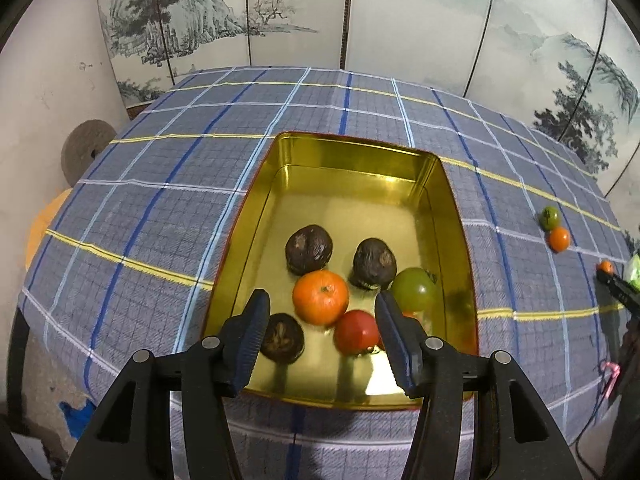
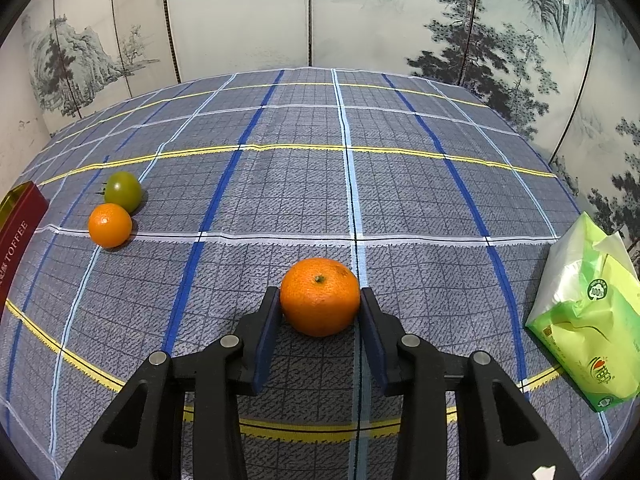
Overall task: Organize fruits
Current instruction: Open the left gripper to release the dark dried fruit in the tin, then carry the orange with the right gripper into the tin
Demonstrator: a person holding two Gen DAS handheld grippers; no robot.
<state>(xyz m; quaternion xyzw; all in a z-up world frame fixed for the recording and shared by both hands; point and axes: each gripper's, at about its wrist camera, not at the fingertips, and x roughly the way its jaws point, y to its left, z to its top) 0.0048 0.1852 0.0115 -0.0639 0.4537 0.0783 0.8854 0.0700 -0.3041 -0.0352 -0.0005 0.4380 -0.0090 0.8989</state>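
A gold tin (image 1: 360, 156) sits on the plaid cloth and holds three dark brown fruits (image 1: 308, 249), an orange (image 1: 320, 297), a red tomato (image 1: 357, 332) and a green tomato (image 1: 414, 288). My left gripper (image 1: 322, 308) is open and empty above the tin's near end. My right gripper (image 2: 319, 300) is shut on an orange (image 2: 320, 296) resting on the cloth. Another orange (image 2: 109, 225) and a green tomato (image 2: 123, 191) lie on the cloth to the left; they also show in the left wrist view (image 1: 559, 239).
A green tissue pack (image 2: 588, 320) lies at the right edge of the table. The tin's red side (image 2: 16, 232) shows at the far left. A painted folding screen (image 2: 312, 12) stands behind the table.
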